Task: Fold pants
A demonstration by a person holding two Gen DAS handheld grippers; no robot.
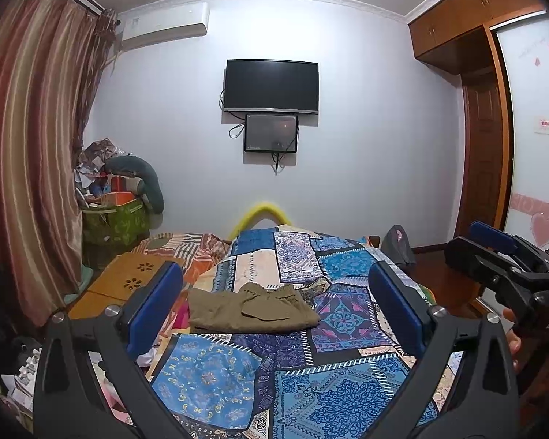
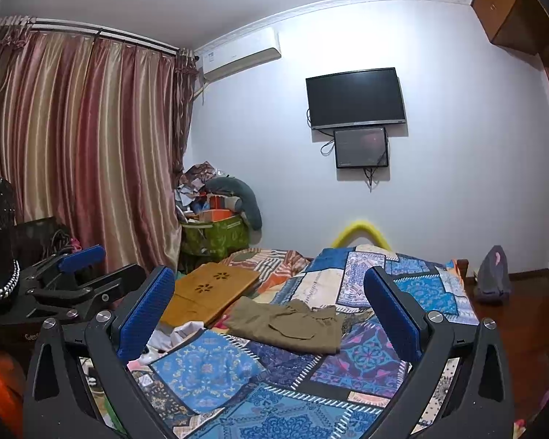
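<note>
the olive-brown cotton pants lie in a compact, roughly rectangular bundle on the bed's blue patchwork quilt, near its left side and toward the middle of its length, with the gathered waistband rumpled at the far right. the cloth looks light, soft and limp, so it will probably sag and slide on itself rather than keep a crease. a firm pinch through all layers at a corner or along the waistband seems the safest hold, and the thin near edge may be hard to get under on the yielding quilt.

the left tongs and the right tongs both hang above the near part of the bed, spread wide and empty, well apart from the pants.

open quilt lies near and to the right of the bundle. to the left it is tight: a tan wooden folding tray sits just beside the pants, with loose white and pink clothes at the bed's left edge.
</note>
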